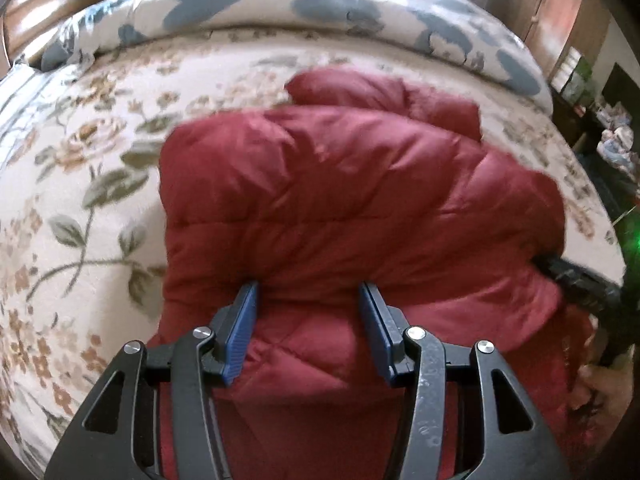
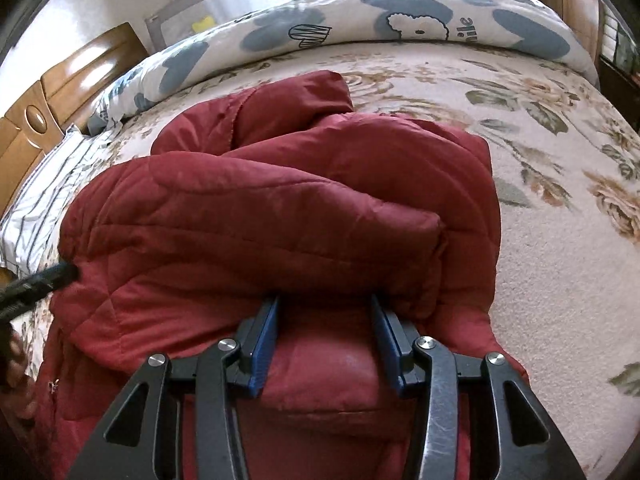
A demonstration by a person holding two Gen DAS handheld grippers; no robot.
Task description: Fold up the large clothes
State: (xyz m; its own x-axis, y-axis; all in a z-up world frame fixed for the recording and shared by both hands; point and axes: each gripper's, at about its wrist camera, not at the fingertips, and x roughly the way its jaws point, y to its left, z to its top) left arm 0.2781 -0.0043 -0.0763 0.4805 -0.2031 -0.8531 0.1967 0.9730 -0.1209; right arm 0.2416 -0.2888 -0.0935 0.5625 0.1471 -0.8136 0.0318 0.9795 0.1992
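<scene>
Over red jacket [image 1: 340, 200], left tool [image 1: 308, 296] half-open, gripping nothing

Both wrist cameras are looking steeply down along their own fingers, close over a red padded coat [image 1: 340, 208] [image 2: 280, 216] that is filling the frame centre. Each is facing the far duvet [image 1: 280, 4] [image 2: 400, 20] along the top edge, and both are sharing the flowered bedspread [image 1: 80, 160] [image 2: 560, 220].

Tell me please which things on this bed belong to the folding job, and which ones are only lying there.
Part of the job:
- red padded coat
- left gripper
- right gripper

Only lying there:
- flowered bedspread
- white quilt with blue patches
- wooden headboard
</scene>
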